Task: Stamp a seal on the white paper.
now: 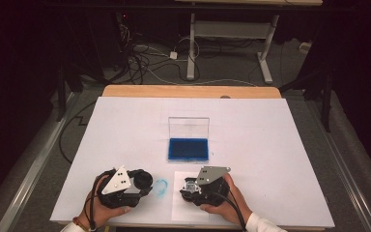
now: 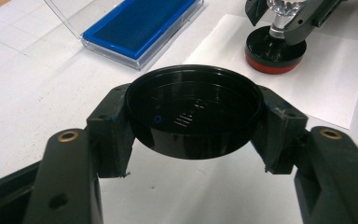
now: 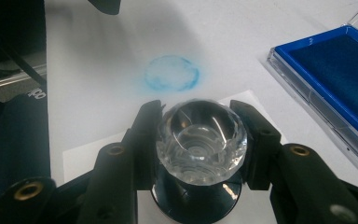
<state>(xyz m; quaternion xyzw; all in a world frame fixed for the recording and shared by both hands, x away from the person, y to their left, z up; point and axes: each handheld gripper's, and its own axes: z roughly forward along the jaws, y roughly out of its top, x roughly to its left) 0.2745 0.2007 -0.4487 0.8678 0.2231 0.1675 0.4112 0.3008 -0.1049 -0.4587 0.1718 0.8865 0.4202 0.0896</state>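
Observation:
My left gripper (image 1: 141, 181) is shut on a round black lid (image 2: 193, 116), held hollow side up just above the table at the near left. On a small white sheet (image 1: 181, 212), my right gripper (image 1: 190, 187) is shut on the clear faceted knob (image 3: 200, 140) of a stamp. The stamp's black base with a red rim (image 2: 275, 53) stands on that sheet. An open blue ink pad (image 1: 188, 149) in a clear case lies mid-table, beyond both grippers. A round blue ink smudge (image 3: 171, 73) marks the white table cover between the two grippers.
The ink pad's clear lid (image 1: 189, 127) stands upright behind it. A white cover (image 1: 280, 145) spreads over the wooden table (image 1: 188, 91), bare to the left, right and far side. Beyond the table are floor cables and another table's legs (image 1: 191, 46).

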